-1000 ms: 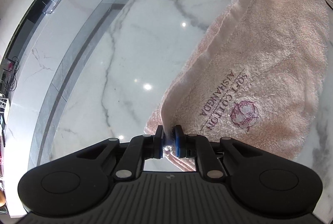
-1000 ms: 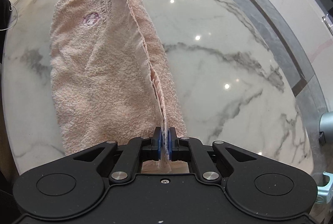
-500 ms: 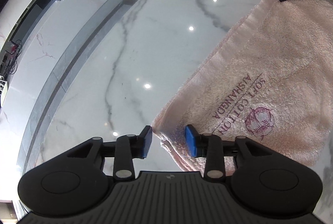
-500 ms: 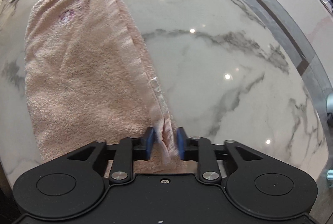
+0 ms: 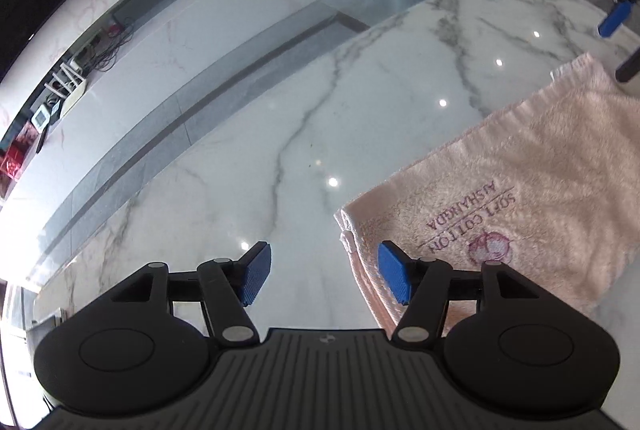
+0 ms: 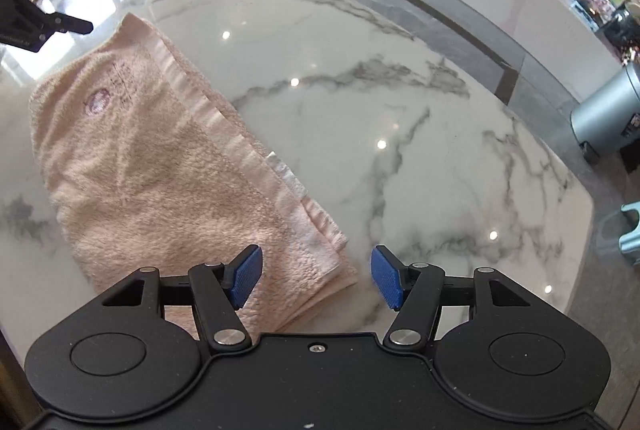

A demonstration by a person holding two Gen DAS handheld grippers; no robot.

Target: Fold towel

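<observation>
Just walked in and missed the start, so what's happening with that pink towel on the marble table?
A person is folding the pink towel with a handheld gripper in each hand. Right now the towel lies folded flat on the marble table, its logo facing up. The left gripper and right gripper are both open and hold nothing, each poised near one end of the towel.

Tabletop (image 5: 288, 134): glossy white marble, grey veins running across, ceiling lights reflecting as bright spots, curved edge showing in both views. Pink towel (image 6: 168, 166) lying folded flat directly on tabletop, hemmed edges stacking along one long side, small white label peeking from hem. Embroidered "SOFT COTTON" lettering and flower emblem (image 5: 490, 248) facing up near one end.
</observation>
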